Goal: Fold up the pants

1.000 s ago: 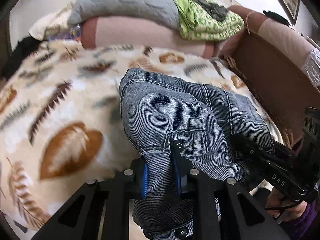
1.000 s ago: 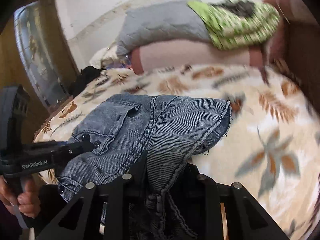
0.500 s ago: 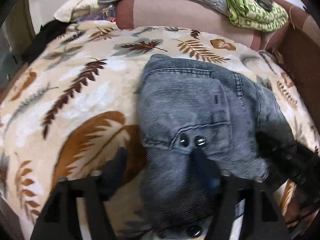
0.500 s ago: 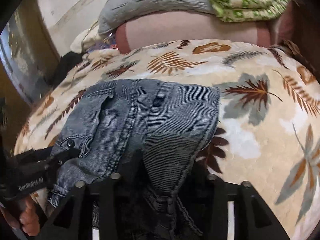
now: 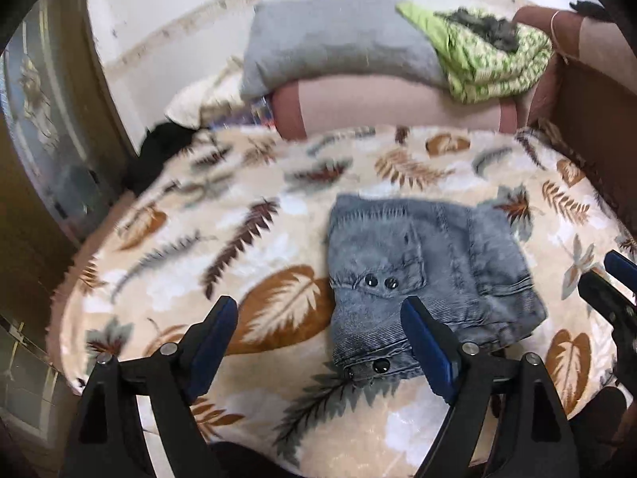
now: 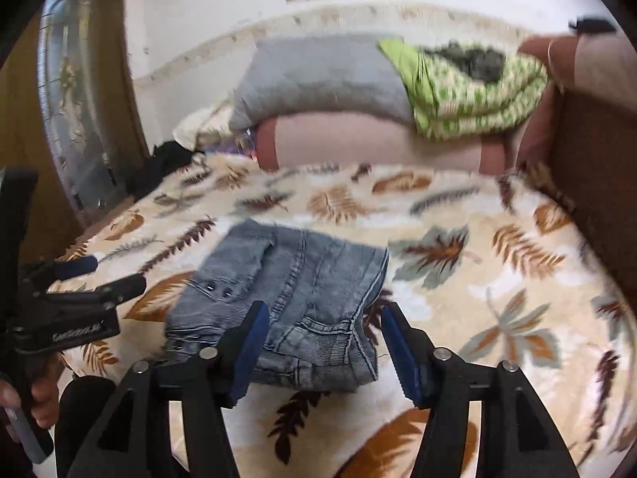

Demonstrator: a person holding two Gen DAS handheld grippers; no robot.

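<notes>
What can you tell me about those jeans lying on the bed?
The jeans are faded grey-blue ribbed denim, folded into a compact, roughly square bundle. A flap pocket with two dark snaps faces up, and more snaps line the near edge. They lie flat on the leaf-print blanket. Neither open tool touches them.

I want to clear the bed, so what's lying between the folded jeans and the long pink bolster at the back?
Only bare leaf-print fleece blanket separates the folded grey-blue denim jeans from the long pink bolster; both wrist views show it.
</notes>
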